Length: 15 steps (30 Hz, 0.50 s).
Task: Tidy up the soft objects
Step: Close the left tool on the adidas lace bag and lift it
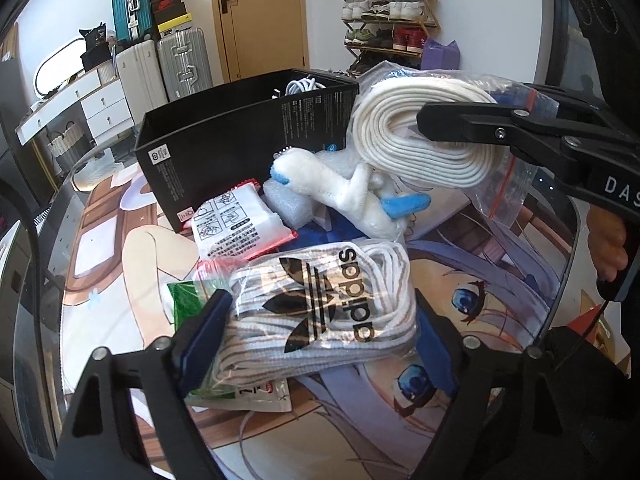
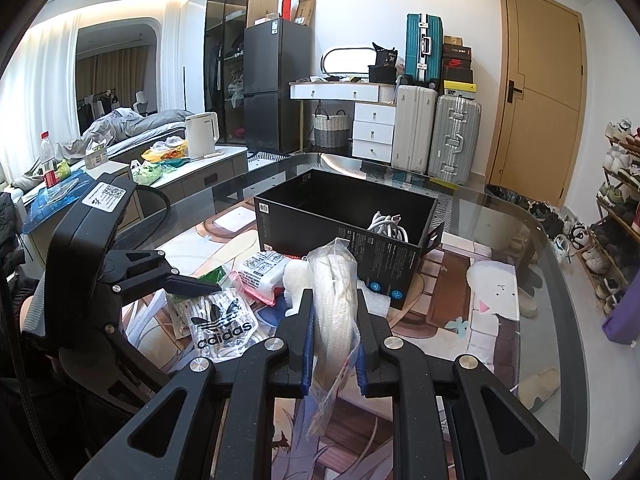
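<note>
Early — black box (frame center) holds only a cable; right gripper clamped on bagged white cord, left gripper jaws apart around adidas bag.

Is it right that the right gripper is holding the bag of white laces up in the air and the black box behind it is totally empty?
Not quite. The right gripper does hold the bag of white laces up, but the black box is not empty: a coil of white cable lies inside it, as the right wrist view shows.
</note>
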{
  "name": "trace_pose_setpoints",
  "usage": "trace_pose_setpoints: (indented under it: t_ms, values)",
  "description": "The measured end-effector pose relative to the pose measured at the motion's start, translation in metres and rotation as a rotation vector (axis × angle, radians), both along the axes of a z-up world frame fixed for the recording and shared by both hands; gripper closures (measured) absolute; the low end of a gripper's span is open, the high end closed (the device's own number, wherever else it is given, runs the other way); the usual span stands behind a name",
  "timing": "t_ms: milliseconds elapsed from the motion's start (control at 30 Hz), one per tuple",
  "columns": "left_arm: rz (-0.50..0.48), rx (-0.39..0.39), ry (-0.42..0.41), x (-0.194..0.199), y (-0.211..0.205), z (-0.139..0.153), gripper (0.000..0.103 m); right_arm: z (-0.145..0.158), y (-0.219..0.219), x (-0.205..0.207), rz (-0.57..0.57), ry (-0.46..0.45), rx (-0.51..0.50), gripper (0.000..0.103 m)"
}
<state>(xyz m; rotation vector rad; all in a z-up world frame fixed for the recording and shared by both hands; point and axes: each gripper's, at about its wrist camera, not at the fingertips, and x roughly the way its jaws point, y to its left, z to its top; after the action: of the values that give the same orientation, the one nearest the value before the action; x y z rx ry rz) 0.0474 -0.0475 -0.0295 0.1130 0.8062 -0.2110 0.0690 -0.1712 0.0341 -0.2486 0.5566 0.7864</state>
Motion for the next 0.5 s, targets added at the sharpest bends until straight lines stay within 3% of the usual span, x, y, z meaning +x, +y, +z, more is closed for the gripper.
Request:
trace_pose_setpoints:
  t_ms: [500]
  values:
    - [0.017, -0.038, -0.072, -0.015, 0.016, 0.031, 0.024, 0.003, -0.001, 0.001, -0.001, -0.009, 0.008, 0.087]
